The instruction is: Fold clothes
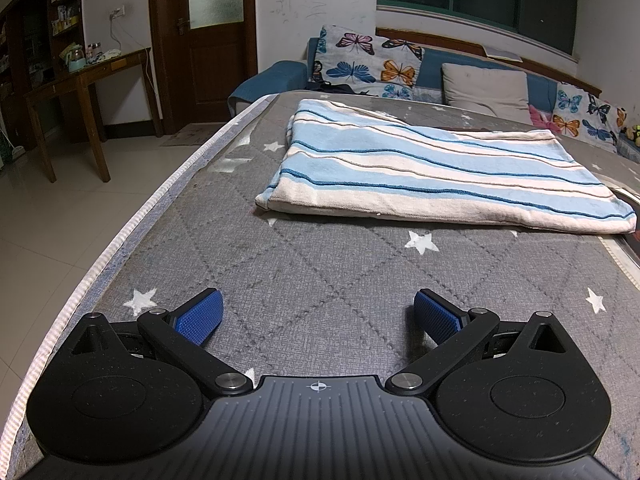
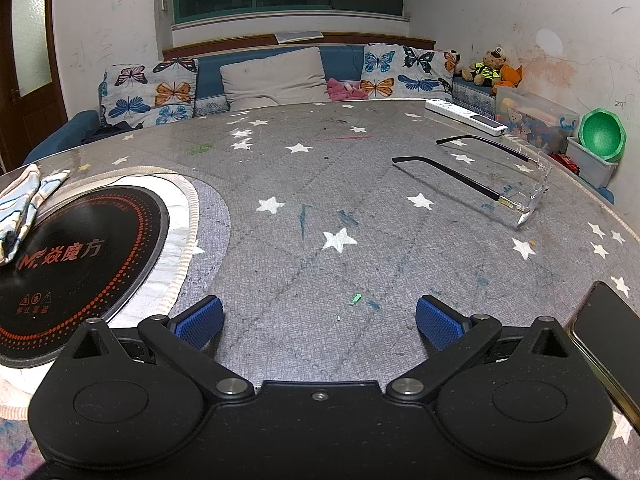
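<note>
A blue and white striped cloth (image 1: 432, 172) lies folded flat on the grey star-patterned table cover (image 1: 320, 272), ahead of my left gripper (image 1: 318, 312). The left gripper is open and empty, low over the table, well short of the cloth's near edge. In the right wrist view only a corner of the cloth (image 2: 20, 204) shows at the far left, lying over the black induction hob (image 2: 80, 256). My right gripper (image 2: 320, 316) is open and empty over the bare table cover (image 2: 320, 200), to the right of the hob.
A pair of glasses (image 2: 500, 184) lies open at the right, a phone (image 2: 608, 340) sits close to my right gripper's right side, and a white power strip (image 2: 464, 116) lies at the far edge. The table's left edge (image 1: 132, 232) drops to the tiled floor. A sofa stands behind.
</note>
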Demonstrator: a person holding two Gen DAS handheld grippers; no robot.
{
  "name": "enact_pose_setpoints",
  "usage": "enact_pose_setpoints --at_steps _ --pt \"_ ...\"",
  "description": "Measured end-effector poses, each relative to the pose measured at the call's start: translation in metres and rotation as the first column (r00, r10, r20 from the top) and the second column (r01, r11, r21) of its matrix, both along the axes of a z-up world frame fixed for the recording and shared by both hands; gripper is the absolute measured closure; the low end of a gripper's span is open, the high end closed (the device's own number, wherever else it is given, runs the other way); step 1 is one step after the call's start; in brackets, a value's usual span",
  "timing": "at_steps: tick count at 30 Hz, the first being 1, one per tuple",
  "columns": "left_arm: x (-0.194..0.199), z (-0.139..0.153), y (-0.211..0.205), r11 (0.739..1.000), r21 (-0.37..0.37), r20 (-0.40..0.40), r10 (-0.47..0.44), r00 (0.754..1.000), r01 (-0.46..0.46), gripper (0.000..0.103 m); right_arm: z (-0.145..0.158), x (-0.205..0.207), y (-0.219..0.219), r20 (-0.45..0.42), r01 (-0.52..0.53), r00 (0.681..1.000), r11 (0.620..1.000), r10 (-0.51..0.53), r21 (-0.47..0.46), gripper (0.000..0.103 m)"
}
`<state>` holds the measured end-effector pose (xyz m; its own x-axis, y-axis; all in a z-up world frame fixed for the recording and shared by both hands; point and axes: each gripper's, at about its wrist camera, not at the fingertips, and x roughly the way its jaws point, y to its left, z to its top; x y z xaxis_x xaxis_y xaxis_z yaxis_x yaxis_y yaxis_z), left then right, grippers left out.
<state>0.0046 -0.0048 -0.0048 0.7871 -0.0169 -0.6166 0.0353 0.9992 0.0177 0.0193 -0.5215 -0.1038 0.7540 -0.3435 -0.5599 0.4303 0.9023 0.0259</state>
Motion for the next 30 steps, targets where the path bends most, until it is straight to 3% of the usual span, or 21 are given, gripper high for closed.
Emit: enact_pose_setpoints --at_steps 30 --pt "-0.0003 -0.0002 0.0002 1.0 0.0 0.0 0.0 1.0 0.0 0.0 0.0017 -0.0019 0.0029 0.0 0.0 1.0 1.0 0.0 0.0 0.0"
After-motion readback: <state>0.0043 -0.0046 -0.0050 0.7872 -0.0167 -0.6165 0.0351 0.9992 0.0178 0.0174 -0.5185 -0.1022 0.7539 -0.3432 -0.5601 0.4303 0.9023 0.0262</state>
